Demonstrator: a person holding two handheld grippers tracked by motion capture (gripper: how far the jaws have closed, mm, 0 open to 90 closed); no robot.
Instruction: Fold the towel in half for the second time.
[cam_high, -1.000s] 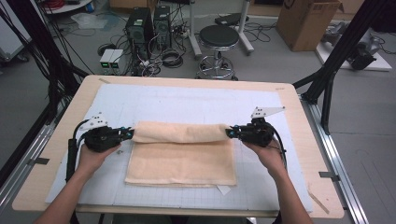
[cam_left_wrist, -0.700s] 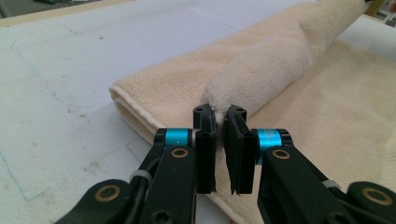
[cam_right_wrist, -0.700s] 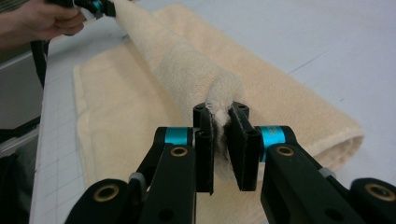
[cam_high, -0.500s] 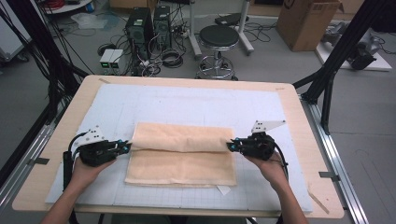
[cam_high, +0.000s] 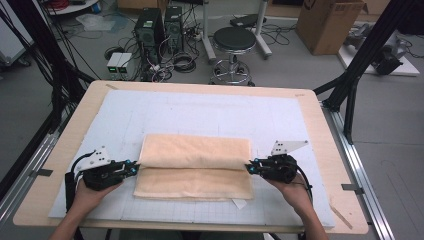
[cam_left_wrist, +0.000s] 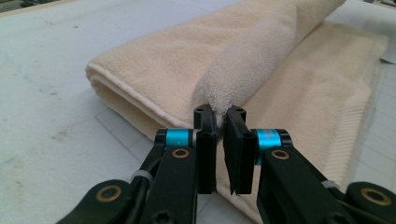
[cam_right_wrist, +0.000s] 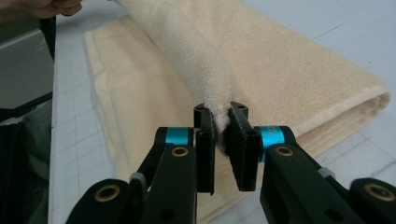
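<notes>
1. Towel (cam_high: 195, 167) lies folded on the near half of the tabletop (cam_high: 310, 107), its top layer lifted into a ridge between both grippers.
2. Left gripper (cam_high: 134, 167) pinches the towel's left end, jaws clamped on the cloth.
3. Right gripper (cam_high: 248, 167) grips the right end the same way.

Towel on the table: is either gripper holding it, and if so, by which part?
Both. The left gripper and the right gripper each pinch one end of the towel's lifted, folded-over edge.
</notes>
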